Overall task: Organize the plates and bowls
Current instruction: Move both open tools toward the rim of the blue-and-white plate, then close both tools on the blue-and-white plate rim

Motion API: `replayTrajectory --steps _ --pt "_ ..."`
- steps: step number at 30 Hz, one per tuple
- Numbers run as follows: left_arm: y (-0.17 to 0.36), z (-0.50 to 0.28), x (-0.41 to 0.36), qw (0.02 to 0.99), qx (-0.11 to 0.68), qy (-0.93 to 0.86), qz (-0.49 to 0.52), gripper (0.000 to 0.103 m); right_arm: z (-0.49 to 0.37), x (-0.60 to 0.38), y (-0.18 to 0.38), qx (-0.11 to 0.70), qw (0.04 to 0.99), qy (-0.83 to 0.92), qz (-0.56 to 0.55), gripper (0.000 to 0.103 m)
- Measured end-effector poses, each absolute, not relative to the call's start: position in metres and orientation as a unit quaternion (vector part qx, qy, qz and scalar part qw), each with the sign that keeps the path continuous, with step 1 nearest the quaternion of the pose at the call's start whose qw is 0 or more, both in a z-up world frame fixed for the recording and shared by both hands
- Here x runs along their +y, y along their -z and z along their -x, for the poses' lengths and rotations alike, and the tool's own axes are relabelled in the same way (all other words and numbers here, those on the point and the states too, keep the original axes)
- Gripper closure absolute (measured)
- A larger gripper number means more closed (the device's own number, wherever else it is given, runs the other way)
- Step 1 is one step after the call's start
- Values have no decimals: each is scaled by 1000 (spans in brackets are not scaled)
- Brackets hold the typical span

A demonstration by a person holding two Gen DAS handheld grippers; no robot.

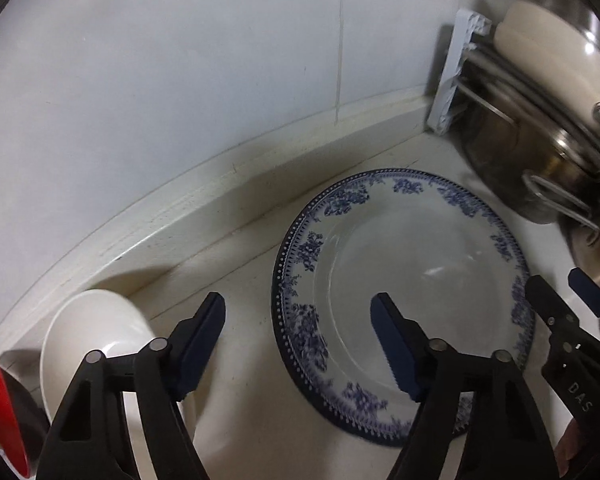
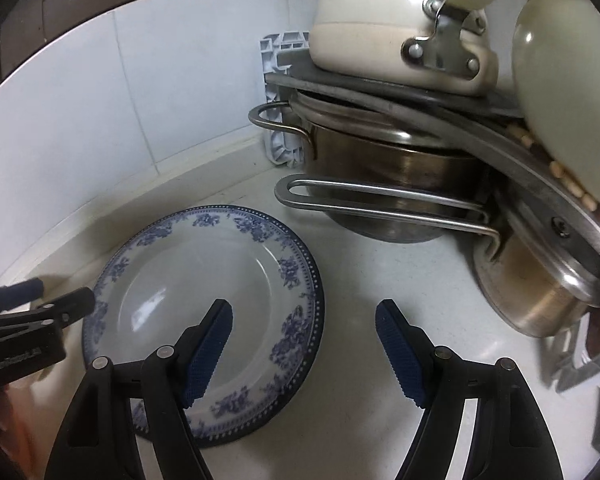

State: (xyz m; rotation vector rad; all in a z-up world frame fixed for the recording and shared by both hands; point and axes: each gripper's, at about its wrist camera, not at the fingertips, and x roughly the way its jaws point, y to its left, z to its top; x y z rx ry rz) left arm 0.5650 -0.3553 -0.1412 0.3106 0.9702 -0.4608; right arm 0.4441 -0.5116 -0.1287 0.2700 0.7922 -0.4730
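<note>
A white plate with a blue floral rim [image 1: 412, 248] [image 2: 188, 264] lies flat on the pale counter near the wall. My left gripper [image 1: 300, 308] is open just above the plate's left edge, with that rim lying between its blue pads and neither pad touching it. My right gripper [image 2: 304, 308] is open over the plate's right edge, one finger above the plate and the other above bare counter. A white bowl [image 1: 96, 332] stands upright to the left of the plate, partly hidden behind my left finger. Each gripper also shows at the other view's edge: right gripper [image 1: 556, 278], left gripper [image 2: 58, 294].
Stacked steel pots with wire handles [image 2: 380, 200] [image 1: 540, 160] crowd the right side, close to the plate. A cream enamel pot [image 2: 380, 20] sits on top of them. A white plastic rack end [image 1: 456, 68] leans in the corner. A red-rimmed object [image 1: 4, 412] is at far left.
</note>
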Motion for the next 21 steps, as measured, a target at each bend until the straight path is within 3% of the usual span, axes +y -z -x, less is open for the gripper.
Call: replayTrajectory --steps 6,15,21 --pt "154 -576 -362 843 471 215 -146 33 -457 -521 144 396 880 223 -137 30" --pt "162 -586 -369 842 475 212 -147 39 -470 -531 165 419 866 212 -169 42" --pt "161 -585 -378 849 458 204 -167 40 -471 -530 164 416 869 209 -168 43"
